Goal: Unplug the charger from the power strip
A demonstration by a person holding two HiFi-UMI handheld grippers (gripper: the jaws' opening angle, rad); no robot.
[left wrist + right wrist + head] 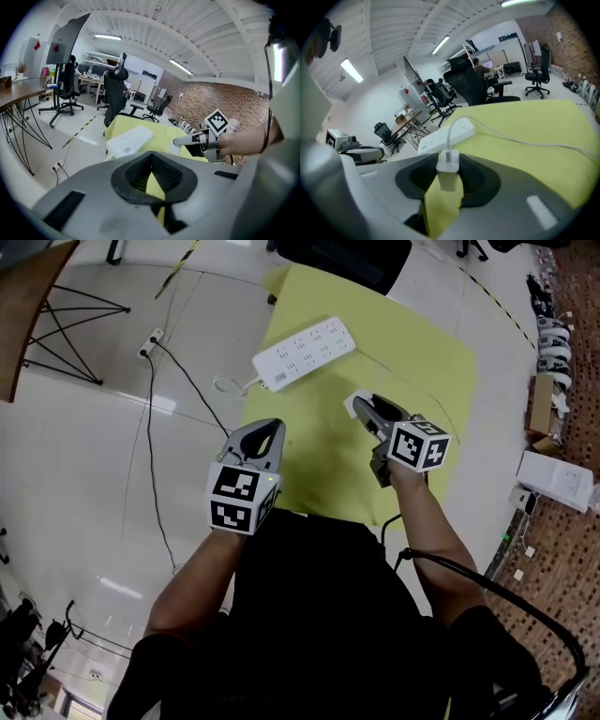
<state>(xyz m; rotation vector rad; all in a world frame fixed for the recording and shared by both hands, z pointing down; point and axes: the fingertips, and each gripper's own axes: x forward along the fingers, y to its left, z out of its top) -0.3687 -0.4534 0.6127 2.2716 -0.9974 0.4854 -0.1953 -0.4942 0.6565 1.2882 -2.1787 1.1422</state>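
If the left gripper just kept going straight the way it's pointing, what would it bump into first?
Probably the yellow cloth, a little short of the white power strip; the left gripper tilts downward over the cloth's near edge. Depth is hard to judge.

Head view steeply down, gripper views low over the yellow cloth (403, 381), all sharing the power strip (305, 352)

Reaches both bare arms out in front, a gripper in each hand. Points the left gripper (266, 426) forward and down, with jaw tips pressed together and nothing between them. Tilts the right gripper (362, 405) forward and down too, beside the left one, rolled a little, with jaws squeezing a small white charger (448, 174).
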